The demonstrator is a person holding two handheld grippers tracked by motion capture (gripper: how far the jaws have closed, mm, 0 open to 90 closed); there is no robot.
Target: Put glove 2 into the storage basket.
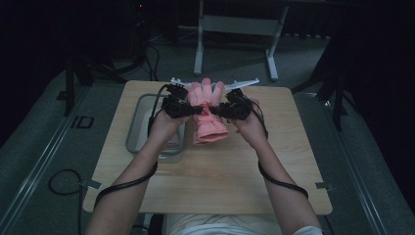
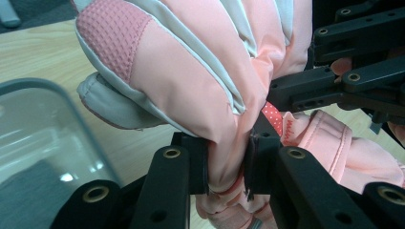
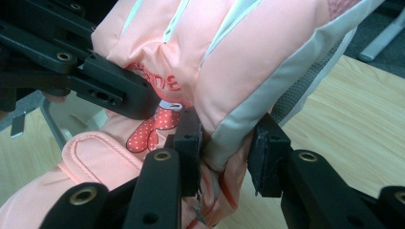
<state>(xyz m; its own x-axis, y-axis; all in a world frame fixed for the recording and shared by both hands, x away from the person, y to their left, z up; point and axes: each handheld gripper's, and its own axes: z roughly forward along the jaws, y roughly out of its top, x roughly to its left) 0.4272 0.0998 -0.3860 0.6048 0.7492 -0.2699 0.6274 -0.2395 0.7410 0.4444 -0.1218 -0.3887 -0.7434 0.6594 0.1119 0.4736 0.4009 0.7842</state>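
A pink padded glove with grey trim hangs above the middle of the wooden table, fingers pointing away and cuff toward me. My left gripper pinches it from the left at the wrist. In the left gripper view the glove bulges over the shut jaws of that gripper, which squeeze the fabric thin. My right gripper holds the opposite side. In the right gripper view the jaws of that gripper close on the glove along its grey edge seam, with a dotted red emblem beside them.
A grey rectangular tray lies on the table's left part, below my left hand; its rim is close to the left jaws. A white plastic piece lies at the far edge. A metal stand is on the floor beyond.
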